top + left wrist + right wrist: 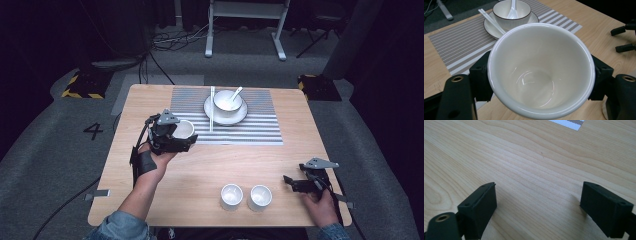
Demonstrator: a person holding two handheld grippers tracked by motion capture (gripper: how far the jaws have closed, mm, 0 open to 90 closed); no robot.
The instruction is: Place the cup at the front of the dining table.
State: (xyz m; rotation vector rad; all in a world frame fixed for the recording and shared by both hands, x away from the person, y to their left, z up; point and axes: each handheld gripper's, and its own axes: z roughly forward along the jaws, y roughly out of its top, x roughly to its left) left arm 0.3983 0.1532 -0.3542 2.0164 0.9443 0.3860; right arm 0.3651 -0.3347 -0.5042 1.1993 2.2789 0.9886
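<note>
White cup (541, 72) sits clamped in the left claw (172, 136) at left-centre, beside the striped placemat (250, 127); two cups (246, 196) stand lower centre. Right claw (539, 212) gapes empty over the worktop (524, 157).

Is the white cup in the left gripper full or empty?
Empty: the left gripper view looks straight into the white cup, showing its bare glossy bottom with only light reflections.

Three white cups (184, 129), one bowl (228, 100), one plate (239, 116), one spoon (235, 93), one striped placemat (250, 131), two chopsticks (212, 107).
</note>
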